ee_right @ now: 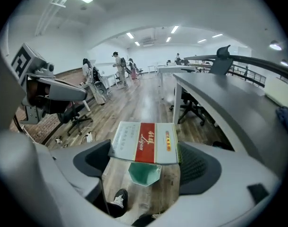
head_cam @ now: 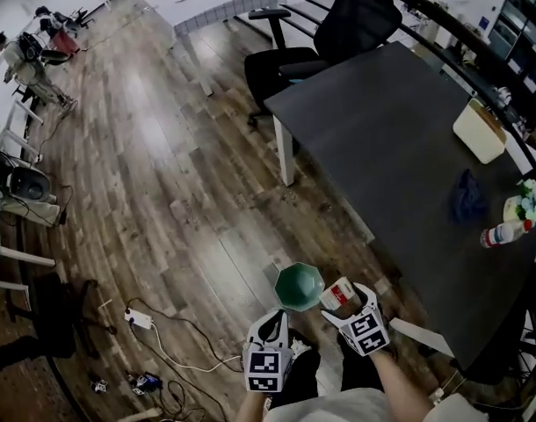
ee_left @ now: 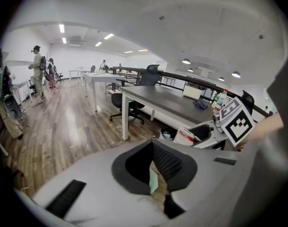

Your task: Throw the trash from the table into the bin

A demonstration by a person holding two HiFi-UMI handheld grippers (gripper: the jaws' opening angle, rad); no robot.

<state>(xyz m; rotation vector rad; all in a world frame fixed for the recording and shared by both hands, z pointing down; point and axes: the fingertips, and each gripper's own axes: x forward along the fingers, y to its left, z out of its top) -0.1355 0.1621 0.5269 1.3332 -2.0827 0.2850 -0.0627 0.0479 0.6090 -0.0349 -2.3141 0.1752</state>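
A red-and-white carton (head_cam: pixel 340 294) is clamped in my right gripper (head_cam: pixel 344 304), just right of the green bin (head_cam: pixel 298 287) that stands on the wood floor. In the right gripper view the carton (ee_right: pixel 145 142) lies flat across the jaws, with the bin's (ee_right: pixel 144 173) open mouth directly below it. My left gripper (head_cam: pixel 274 322) hangs near the bin's front rim, jaws together and holding nothing. On the dark table (head_cam: pixel 382 139) lie a blue crumpled piece (head_cam: pixel 467 196), a plastic bottle (head_cam: pixel 503 233) and a green-white wrapper (head_cam: pixel 523 206).
A cream box (head_cam: pixel 479 130) sits at the table's far right edge. A black office chair (head_cam: pixel 338 33) stands at the table's far end. Cables and a power strip (head_cam: pixel 141 319) trail on the floor to the left. The person's shoe (ee_right: pixel 116 199) is below the bin.
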